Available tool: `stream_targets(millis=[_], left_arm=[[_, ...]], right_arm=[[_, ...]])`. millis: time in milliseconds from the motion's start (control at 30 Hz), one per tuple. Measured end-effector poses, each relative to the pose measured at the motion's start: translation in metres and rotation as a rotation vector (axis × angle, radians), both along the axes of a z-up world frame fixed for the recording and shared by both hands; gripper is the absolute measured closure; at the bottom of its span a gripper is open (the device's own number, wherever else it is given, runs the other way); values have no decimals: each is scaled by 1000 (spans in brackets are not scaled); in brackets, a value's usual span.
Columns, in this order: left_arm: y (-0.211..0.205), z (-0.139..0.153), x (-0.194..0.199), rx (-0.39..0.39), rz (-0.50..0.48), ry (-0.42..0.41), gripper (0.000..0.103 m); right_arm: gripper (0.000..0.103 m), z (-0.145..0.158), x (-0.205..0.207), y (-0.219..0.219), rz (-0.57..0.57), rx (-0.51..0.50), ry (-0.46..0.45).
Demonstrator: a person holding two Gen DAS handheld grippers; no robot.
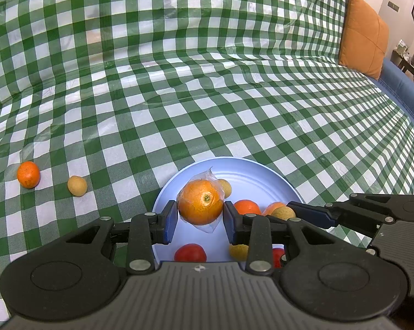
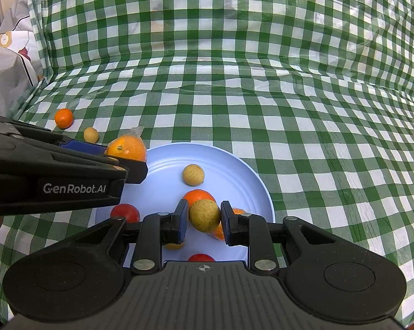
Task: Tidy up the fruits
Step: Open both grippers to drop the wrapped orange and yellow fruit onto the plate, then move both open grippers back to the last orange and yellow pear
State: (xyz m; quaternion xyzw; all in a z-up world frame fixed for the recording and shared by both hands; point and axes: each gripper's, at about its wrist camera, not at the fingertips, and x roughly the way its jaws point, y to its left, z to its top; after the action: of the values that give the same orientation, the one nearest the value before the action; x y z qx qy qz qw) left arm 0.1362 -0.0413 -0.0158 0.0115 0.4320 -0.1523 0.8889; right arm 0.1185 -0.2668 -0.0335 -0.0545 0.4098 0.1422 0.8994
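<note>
My left gripper [image 1: 200, 221] is shut on a plastic-wrapped orange [image 1: 200, 205], held above the pale blue plate [image 1: 251, 170]. From the right wrist view the same wrapped orange [image 2: 127, 148] hangs over the plate's left rim [image 2: 242, 165]. My right gripper [image 2: 204, 220] is shut on a small yellow-green fruit [image 2: 204, 215] over the plate. In the plate lie a yellow fruit [image 2: 193, 174], an orange [image 2: 200, 195], two red fruits [image 2: 125, 212] and others partly hidden by the fingers.
A small orange [image 1: 28, 174] and a yellow fruit [image 1: 77, 186] lie loose on the green checked cloth [image 1: 207, 96] left of the plate. An orange cushion [image 1: 363, 35] leans at the far right. Grey and white bedding [image 2: 6, 66] sits at the far left.
</note>
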Motion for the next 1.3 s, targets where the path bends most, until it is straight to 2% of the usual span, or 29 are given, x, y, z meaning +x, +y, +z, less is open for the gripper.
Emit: stream_targets(millis=[367, 467, 633, 1300], left_arm=[[-1, 2, 0, -7, -7, -4, 63], [0, 2, -1, -5, -5, -4, 63], [0, 2, -1, -6, 0, -6, 63], [14, 8, 0, -25, 39, -20, 63]], right_arm=[[75, -3, 0, -1, -4, 2, -2], [63, -4, -1, -4, -8, 2, -4], [61, -4, -2, -5, -11, 2, -9], [59, -3, -1, -1, -17, 6, -27]])
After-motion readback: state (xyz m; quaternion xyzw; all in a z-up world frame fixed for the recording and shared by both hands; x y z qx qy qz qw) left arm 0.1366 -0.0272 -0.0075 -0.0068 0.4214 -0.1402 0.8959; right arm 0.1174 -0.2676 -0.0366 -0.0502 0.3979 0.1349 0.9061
